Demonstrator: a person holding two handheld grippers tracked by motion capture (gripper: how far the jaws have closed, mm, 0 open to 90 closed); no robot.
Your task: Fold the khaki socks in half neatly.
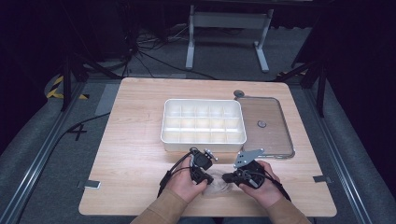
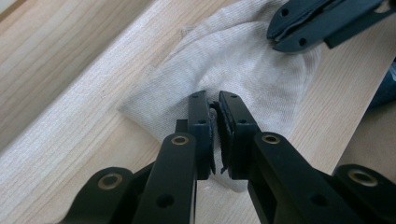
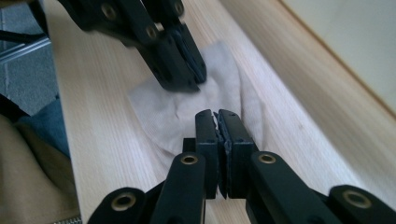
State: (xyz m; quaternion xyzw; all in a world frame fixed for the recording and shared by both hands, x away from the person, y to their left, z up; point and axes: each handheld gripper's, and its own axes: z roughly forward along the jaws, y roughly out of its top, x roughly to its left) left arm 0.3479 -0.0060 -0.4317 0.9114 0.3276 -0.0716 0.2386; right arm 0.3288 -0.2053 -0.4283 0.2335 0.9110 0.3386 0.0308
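Both tongs are working low at the near edge of the worktop (image 1: 140, 140) in the high view: left tongs (image 1: 208, 179) and right tongs (image 1: 227, 178) are pointing toward each other over a pale cloth (image 1: 217, 187), which is lying between the two hands. Beyond them, a white divided organizer box (image 1: 203, 123) is sitting mid-worktop, its clear lid (image 1: 275, 133) lying flat just to its right.

Left gripper view: left tongs (image 2: 214, 100) are pinching a raised fold of the ribbed off-white cloth (image 2: 233, 56), jaws nearly closed on it. Right tongs (image 2: 275, 37) are lying closed across the cloth's far edge.

Right gripper view: right tongs (image 3: 217, 116) are standing closed with cloth (image 3: 159, 109) under the tips; whether fabric is gripped, I cannot tell. Left tongs (image 3: 194, 77) are pressing down on the cloth.
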